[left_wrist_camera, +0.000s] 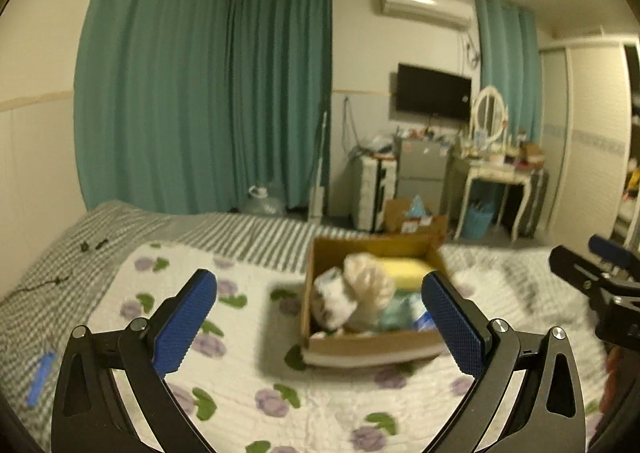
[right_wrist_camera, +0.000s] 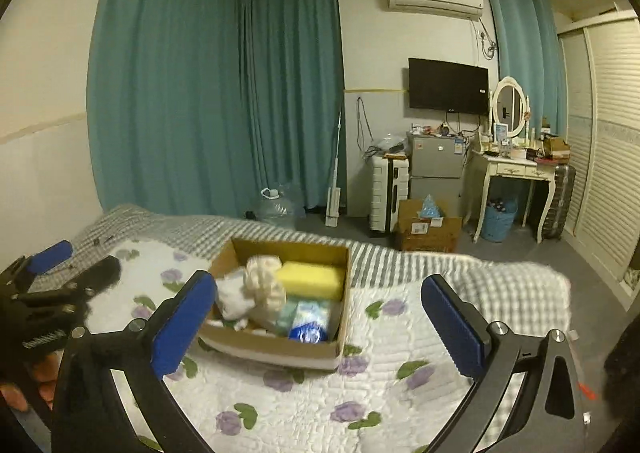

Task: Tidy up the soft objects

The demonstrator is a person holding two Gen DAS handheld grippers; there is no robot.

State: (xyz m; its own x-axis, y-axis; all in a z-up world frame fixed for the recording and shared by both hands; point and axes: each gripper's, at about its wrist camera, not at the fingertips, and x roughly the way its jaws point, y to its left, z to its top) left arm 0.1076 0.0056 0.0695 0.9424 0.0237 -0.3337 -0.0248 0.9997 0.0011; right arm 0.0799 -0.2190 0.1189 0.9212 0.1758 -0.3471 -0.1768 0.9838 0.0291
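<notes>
Both tools hung above the bed, and the cardboard box (right_wrist_camera: 280, 349) sat straight ahead of them on the floral quilt (right_wrist_camera: 360, 413). From the right gripper (right_wrist_camera: 320, 329), jaws spread wide and holding nothing, the box lay dead ahead and slightly left, with its near wall just beyond the left blue pad (right_wrist_camera: 182, 327). From the left gripper (left_wrist_camera: 320, 327), equally wide open and empty, the same box lay ahead and to the right, its right corner hidden behind the right pad. Neither looked clearly nearer; I'd have called it even. The box's long axis ran away from the tools, towards the foot of the bed.

Inside was a soft heap: a yellow sponge block (right_wrist_camera: 310, 279) at the far end, squared and porous; a cream fluffy bundle (right_wrist_camera: 266, 287) in the middle, looking loose and squashy; a white crumpled cloth (right_wrist_camera: 234, 299) on the left; and a blue-and-white soft pack (right_wrist_camera: 308, 327) near the front wall. The left view was smeared, so finer detail was lost. The quilt looked puffy and stitched, and the box was plain corrugated card with its flaps up.
</notes>
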